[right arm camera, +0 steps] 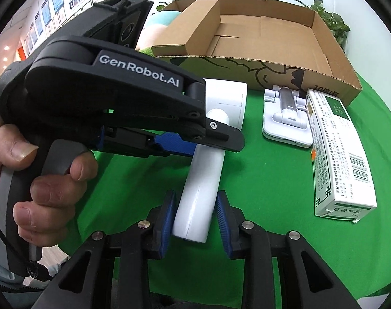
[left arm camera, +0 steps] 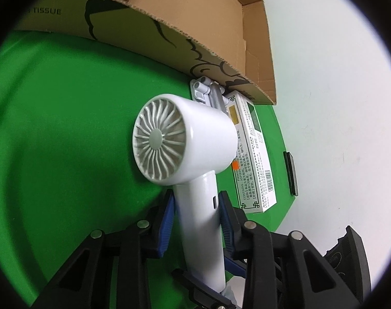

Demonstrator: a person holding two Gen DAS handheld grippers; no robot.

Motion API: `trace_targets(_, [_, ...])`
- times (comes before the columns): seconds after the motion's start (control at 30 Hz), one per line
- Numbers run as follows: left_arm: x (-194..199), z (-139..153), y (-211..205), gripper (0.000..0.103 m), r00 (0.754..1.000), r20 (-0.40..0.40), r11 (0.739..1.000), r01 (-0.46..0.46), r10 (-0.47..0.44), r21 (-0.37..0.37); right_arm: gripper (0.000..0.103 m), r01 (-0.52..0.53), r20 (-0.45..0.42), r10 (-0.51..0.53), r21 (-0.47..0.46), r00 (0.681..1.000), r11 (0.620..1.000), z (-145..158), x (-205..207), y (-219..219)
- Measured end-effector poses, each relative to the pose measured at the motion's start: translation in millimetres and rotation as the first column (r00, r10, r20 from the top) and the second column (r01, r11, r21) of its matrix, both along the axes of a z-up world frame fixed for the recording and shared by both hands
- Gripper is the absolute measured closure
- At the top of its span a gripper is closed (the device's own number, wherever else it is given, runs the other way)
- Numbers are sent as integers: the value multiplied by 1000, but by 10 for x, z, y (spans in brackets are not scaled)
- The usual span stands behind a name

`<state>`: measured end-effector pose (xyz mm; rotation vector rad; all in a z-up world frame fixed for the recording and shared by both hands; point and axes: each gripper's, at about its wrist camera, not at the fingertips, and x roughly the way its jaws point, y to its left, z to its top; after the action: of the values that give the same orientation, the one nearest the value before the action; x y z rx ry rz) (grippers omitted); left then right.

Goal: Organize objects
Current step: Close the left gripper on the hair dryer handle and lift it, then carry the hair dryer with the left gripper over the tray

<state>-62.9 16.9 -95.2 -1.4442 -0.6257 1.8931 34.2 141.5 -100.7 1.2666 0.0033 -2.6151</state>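
Both grippers are on the white handheld fan point(left arm camera: 185, 139) at once. The left gripper point(left arm camera: 196, 221) has its blue pads clamped on the fan's handle partway up, just below the round head, whose grey grille faces left in the left wrist view. The right gripper point(right arm camera: 195, 219) pinches the bottom end of the same handle, its ribbed pads pressed against either side. In the right wrist view a person's hand point(right arm camera: 41, 185) wraps the left tool's black grip, fingers on the trigger, at the near left.

The fan sits over the green table cover point(right arm camera: 259, 193), near the middle. Just beyond its head, to the right, a white folding stand point(right arm camera: 285, 121) lies flat on the green, and touching its right edge is a long white medicine box point(right arm camera: 342, 159) with green print and a barcode. Behind all of it, at the far side, stands an open cardboard box point(right arm camera: 262, 38) with line drawings on its front wall; leafy plants point(right arm camera: 331, 20) peek over its far right corner.
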Motion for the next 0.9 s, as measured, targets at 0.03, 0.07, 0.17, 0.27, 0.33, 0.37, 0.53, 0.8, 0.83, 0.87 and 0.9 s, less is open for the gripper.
trace_targets(0.03, [11,16,-6,71,1000,-10,1000,1,-1,-1,73,-1,-8,1,3,1000,1000,4,13,-6])
trace_targets(0.07, [16,48,-6,71,1000,-24,1000,2,-2,-3,73,-1,-16,1,4,1000,1000,10,24,-9])
trace_targets(0.17, [20,178,17,71,997,-72,1000,6,-7,-12,74,2,-48,-1,4,999,1000,65,36,6])
trace_targets(0.27, [16,293,26,71,994,-110,1000,2,-4,-21,74,7,-79,-8,-10,997,1000,142,33,24])
trace_targets(0.33, [8,356,30,72,991,-131,1000,0,-3,-24,74,8,-95,-9,-15,995,1000,186,30,26])
trace_targets(0.37, [0,393,30,72,990,-143,1000,-1,-2,-25,74,9,-103,-11,-16,995,1000,205,22,32])
trace_targets(0.53, [-35,566,48,73,979,-203,1000,8,-12,-18,77,19,-119,-23,-34,993,999,281,-43,38])
trace_targets(0.8, [-16,942,12,73,946,-323,999,7,-23,-49,79,37,-172,-49,-68,984,997,486,-278,202])
trace_targets(0.83, [-5,1002,53,73,940,-340,999,8,-25,-51,79,39,-184,-51,-73,982,997,529,-313,219])
trace_targets(0.87, [-61,1082,162,73,933,-360,998,8,-28,-57,80,40,-194,-54,-77,979,996,571,-354,236])
trace_targets(0.9, [-100,1154,218,73,925,-379,998,6,-30,-64,80,40,-204,-57,-85,977,996,615,-405,258])
